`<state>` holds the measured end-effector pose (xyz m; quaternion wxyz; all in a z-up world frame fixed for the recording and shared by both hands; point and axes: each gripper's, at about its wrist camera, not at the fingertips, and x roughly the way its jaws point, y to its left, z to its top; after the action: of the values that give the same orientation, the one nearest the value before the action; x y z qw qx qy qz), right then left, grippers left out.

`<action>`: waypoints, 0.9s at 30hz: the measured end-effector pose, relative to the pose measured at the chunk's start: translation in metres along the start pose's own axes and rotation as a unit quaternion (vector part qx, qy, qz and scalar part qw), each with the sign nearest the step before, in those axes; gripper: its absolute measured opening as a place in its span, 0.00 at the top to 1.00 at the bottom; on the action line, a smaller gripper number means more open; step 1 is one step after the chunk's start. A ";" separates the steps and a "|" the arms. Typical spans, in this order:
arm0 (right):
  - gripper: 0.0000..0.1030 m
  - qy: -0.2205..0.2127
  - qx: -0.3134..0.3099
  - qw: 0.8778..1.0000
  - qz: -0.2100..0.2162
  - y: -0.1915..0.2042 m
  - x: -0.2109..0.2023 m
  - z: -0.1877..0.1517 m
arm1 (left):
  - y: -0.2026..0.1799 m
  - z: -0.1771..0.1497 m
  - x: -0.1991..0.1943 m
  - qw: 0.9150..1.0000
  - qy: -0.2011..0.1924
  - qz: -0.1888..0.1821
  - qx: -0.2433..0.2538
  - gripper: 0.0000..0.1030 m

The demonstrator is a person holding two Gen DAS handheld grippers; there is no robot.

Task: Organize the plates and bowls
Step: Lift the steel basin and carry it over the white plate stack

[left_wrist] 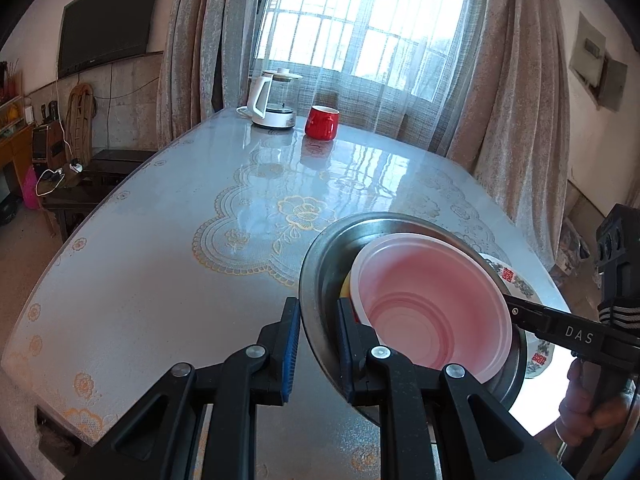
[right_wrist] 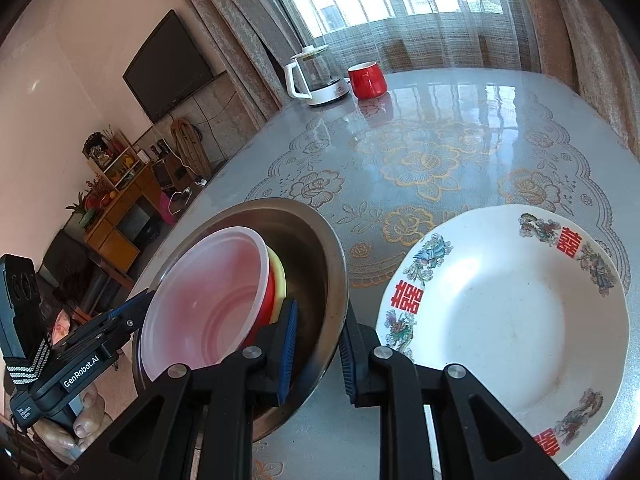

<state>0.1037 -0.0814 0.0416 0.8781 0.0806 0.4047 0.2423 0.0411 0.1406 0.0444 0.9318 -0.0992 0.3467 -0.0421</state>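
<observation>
Left wrist, steel basin (left_wrist: 316,276), pink bowl (left_wrist: 432,300) nested

Right gripper (right_wrist: 318,354) straddles the rim of the steel bowl (right_wrist: 316,240), which is tilted and holds nested plastic bowls (right_wrist: 208,300). White plate (right_wrist: 516,320) lies just right of it.

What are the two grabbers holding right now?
Left gripper: straddles the metal bowl rim; grip unclear.
Right gripper: straddles the opposite rim; grip unclear.

Bowls (right_wrist: 208,304) nested in basin (right_wrist: 320,240) (tilted); plate (right_wrist: 500,320) right; kettle (right_wrist: 316,76), cup (right_wrist: 366,80) behind.
</observation>
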 end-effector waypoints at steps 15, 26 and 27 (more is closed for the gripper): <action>0.79 -0.053 0.082 0.993 -0.071 -0.083 -0.057 -0.002 | -0.101 0.021 0.044 0.995 0.030 -0.059 0.072 0.82; 0.79 -0.060 0.121 0.984 -0.117 -0.124 -0.074 -0.014 | -0.140 0.016 0.076 0.990 0.069 -0.083 0.090 0.82; 0.79 -0.060 0.121 0.983 -0.121 -0.125 -0.074 -0.015 | -0.142 0.015 0.078 0.990 0.072 -0.083 0.092 0.82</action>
<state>0.0968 -0.2275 0.0394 0.9075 0.1511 0.3841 0.0784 0.1083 -0.0070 0.0358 0.9030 -0.0387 0.3977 -0.1580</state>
